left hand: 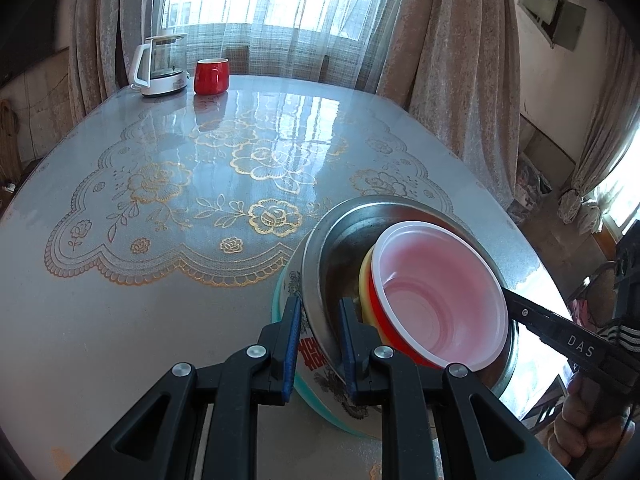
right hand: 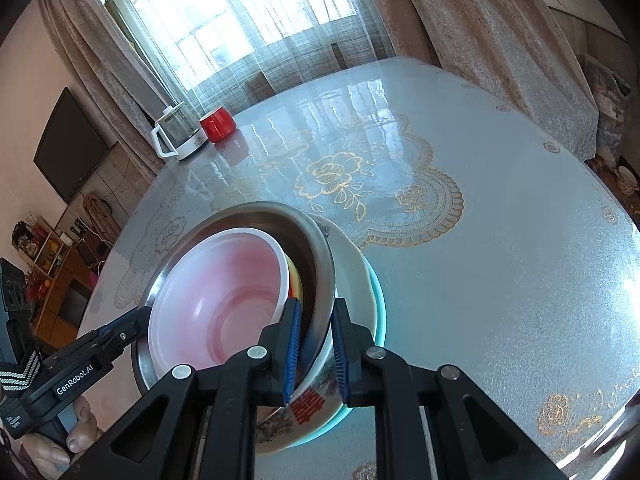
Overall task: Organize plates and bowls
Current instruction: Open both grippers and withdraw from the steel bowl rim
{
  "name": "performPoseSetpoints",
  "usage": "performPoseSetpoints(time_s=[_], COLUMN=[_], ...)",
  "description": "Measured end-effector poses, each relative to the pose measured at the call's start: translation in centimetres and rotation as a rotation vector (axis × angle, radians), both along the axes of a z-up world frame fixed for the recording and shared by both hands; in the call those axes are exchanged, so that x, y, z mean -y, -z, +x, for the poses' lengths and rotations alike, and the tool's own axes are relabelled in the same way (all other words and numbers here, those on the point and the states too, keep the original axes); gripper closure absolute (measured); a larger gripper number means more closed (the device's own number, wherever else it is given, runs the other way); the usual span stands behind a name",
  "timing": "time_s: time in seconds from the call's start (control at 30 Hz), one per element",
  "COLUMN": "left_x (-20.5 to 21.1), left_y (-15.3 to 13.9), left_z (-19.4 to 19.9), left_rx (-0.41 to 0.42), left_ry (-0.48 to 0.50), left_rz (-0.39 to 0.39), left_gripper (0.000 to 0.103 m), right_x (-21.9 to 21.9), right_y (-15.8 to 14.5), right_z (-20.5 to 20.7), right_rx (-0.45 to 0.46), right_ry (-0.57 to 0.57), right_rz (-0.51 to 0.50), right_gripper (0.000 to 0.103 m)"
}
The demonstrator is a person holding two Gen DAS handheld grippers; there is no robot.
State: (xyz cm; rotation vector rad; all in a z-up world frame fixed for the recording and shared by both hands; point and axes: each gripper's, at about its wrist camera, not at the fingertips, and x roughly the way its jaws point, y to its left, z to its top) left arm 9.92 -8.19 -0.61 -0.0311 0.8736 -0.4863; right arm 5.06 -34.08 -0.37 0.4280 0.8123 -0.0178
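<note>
On the near edge of the desk point(left hand: 120, 300) sits a nest of dishes. A white bowl point(left hand: 436, 304) with a red outside lies in a yellow bowl point(left hand: 364, 280). Both lie in a steel bowl point(left hand: 344, 232). That one sits in a painted bowl point(right hand: 316, 400) on a teal plate point(right hand: 378, 308).

The left gripper point(left hand: 320, 344) is clenched on the rims of the steel and painted bowls, one pad inside and one outside. The right gripper point(right hand: 316, 344) pinches the same two rims on the other side. Both sets of jaws are nearly closed, each grasping the rims.

What could go wrong? The steel is smooth, so a rim could slip out if the pinch is weak. The small bowls inside look tilted. If one hand lifts faster than the other, they could slide or tip out. The teal plate is not held. It would likely stay behind, or stick for a bit and then drop. The stack is close to the desk edge, so a slip could send it to the floor.

The left view shows a hand point(left hand: 588, 432) under the right gripper. The right view shows more of the teal plate and the painted bowl's red mark, plus a shelf point(right hand: 52, 272) and a dark screen point(right hand: 68, 144). Both views show a kettle point(left hand: 162, 64) and a red mug point(left hand: 211, 71) far away.
</note>
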Motion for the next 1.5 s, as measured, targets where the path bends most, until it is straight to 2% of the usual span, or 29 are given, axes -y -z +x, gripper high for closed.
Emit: performPoseSetpoints(time_s=[0.53,0.83,1.1,1.37,1.5], left_x=[-1.4,-2.0,-2.0,-1.5,-1.1], left_y=[-1.1,-1.3,-1.6,-2.0,-2.2], left_z=[-1.9,-3.4,-5.4,-7.4,-7.9], left_rx=[0.083,0.131,0.205,0.265,0.277], left_ry=[-0.079,-0.120,-0.149,-0.163,-0.153], left_rz=[0.023,0.046,0.077,0.091,0.086], left_gripper=[0.082,0.077,0.073,0.059,0.053], right_x=[-1.3,-1.9,-2.8,-5.5,-6.3], right_y=[-0.4,-0.8,-2.3,-3.6,-3.2], right_z=[-0.5,-1.5,-3.1,-4.8,-5.0], right_rx=[0.005,0.025,0.094,0.199,0.205], right_ry=[0.008,0.033,0.088,0.143,0.169], right_rz=[-0.130,-0.187,-0.268,-0.379,-0.368], right_gripper=[0.085,0.078,0.067,0.064,0.064])
